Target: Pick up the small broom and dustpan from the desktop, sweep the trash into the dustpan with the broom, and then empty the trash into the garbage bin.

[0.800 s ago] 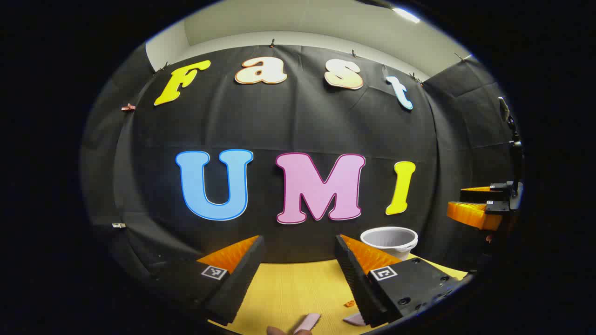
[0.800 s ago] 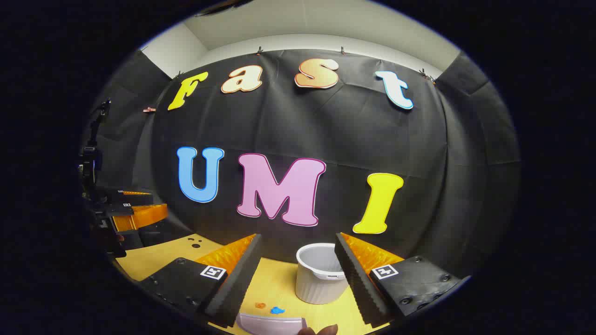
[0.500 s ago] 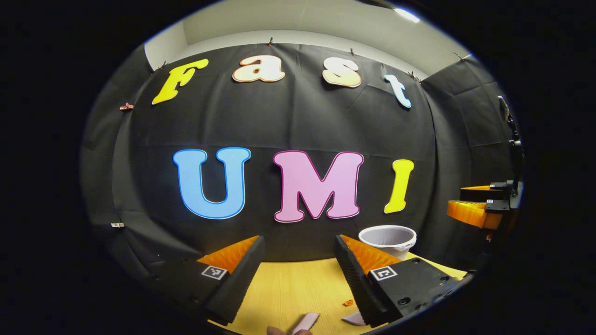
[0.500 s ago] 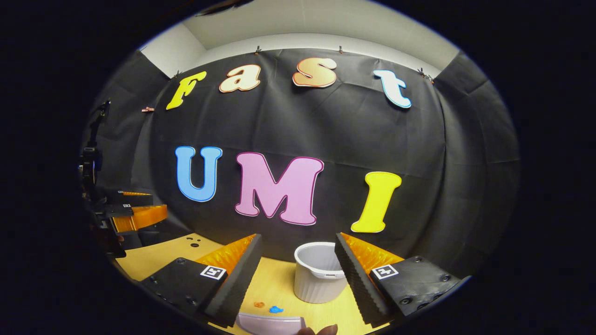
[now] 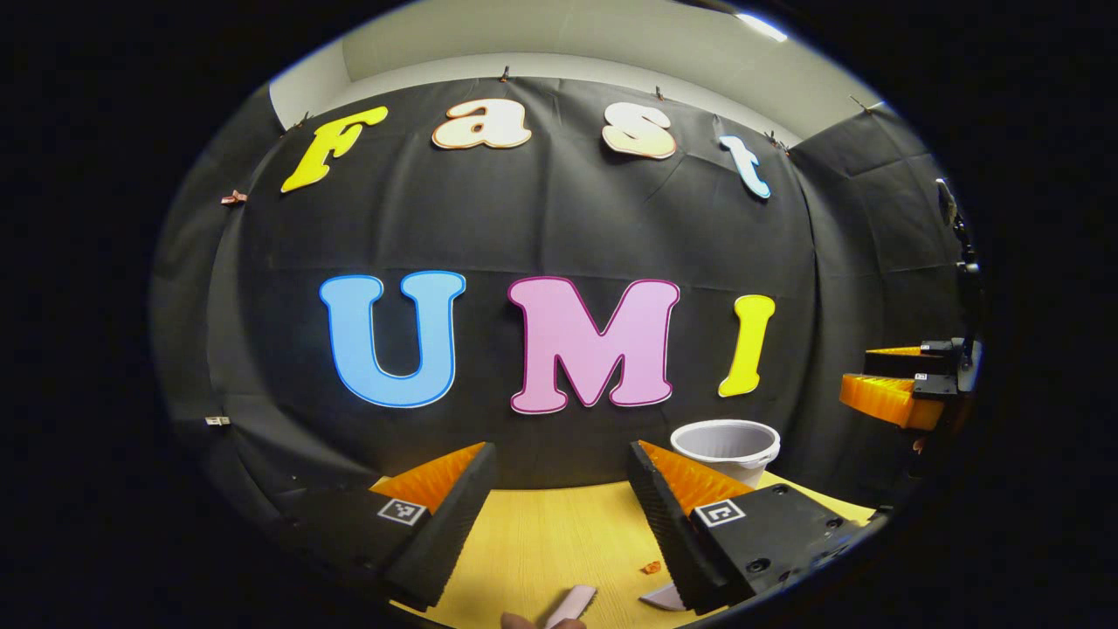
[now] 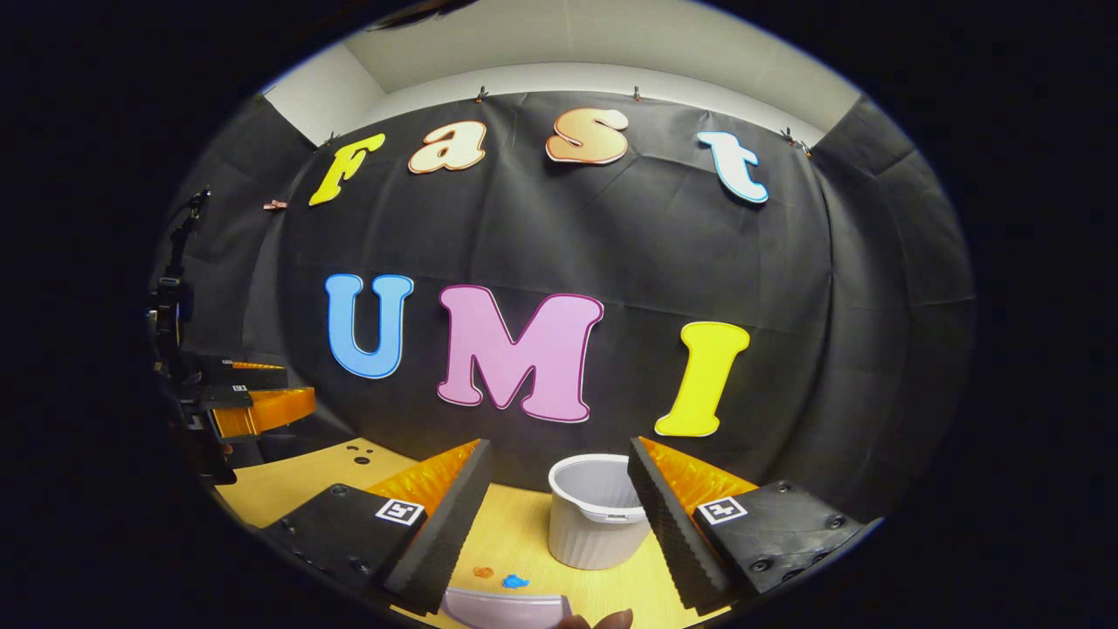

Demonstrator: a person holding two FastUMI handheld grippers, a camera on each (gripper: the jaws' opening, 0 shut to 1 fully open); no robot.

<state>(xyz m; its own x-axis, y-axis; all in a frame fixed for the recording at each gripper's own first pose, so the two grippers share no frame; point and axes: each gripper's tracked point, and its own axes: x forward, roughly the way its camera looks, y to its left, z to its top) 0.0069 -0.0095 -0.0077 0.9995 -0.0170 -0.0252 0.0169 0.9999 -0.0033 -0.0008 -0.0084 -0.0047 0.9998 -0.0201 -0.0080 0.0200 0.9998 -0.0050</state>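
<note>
1. Both your grippers are spread wide with nothing between the fingers. The left gripper (image 5: pixel 559 511) hangs above the yellow desktop (image 5: pixel 541 542); the right gripper (image 6: pixel 559 511) points at the garbage bin (image 6: pixel 590 515).
2. Change over the last second: very slight. In both views the backdrop has slid a little up and left, so you have tipped or drifted both grippers a touch. No reach has begun.
3. Dustpan (image 6: pixel 507 607): pale rim at the near edge of the right gripper view, just in front of the gripper and below the fingers.
4. Broom (image 5: pixel 572 603): I judge the pink handle at the near edge of the left gripper view to be it; the brush end is cut off, so this is uncertain.
5. Trash: an orange scrap (image 6: pixel 481 572) and a blue scrap (image 6: pixel 515 581) lie between dustpan and bin, near both.
6. Meaning: pick-up not yet started. Both tools sit below your fingers, so you need to lower and tilt down first.
</note>
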